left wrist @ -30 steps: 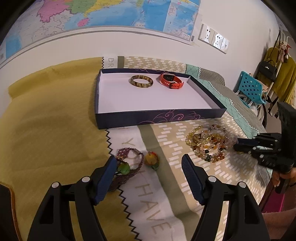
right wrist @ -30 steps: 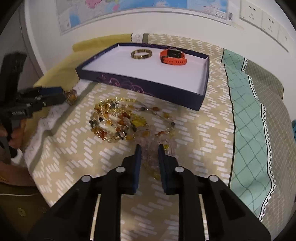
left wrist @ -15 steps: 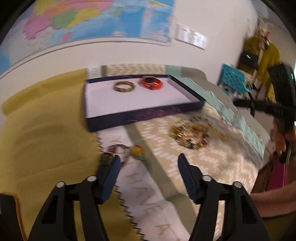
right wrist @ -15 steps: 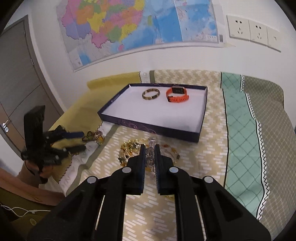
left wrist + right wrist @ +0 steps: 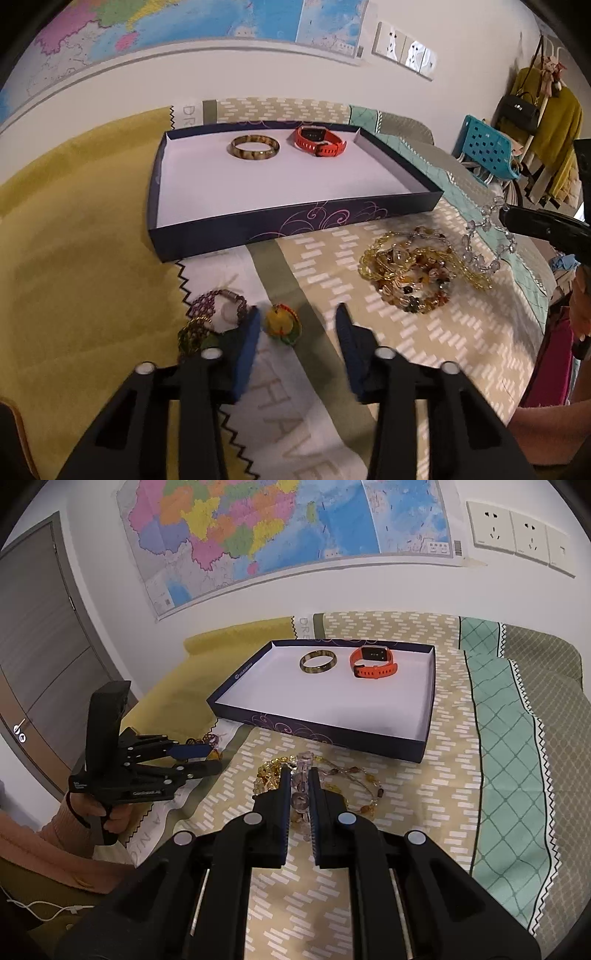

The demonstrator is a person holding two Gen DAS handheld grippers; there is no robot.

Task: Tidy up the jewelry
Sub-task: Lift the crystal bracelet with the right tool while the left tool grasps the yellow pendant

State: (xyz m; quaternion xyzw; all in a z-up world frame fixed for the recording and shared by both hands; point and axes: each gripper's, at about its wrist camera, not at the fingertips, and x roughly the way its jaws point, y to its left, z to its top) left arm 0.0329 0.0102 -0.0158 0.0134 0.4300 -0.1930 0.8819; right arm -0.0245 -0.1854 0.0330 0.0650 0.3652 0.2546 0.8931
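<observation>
A clear bead strand hangs pinched in the closed right gripper above the amber bead pile, near the bed's front edge; it may snag and drag the pile. The left gripper, angled down, has been closing around a yellow charm, not yet clamped.

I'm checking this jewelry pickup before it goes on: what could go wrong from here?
1. The right hand-held gripper is shut on a clear bead strand that trails to the amber bead pile; a snag could drag the pile along.
2. The left hand-held gripper has just been closing, with the yellow charm near one pad only, so it may slip out.
3. The box wall could catch the hanging strand.
</observation>
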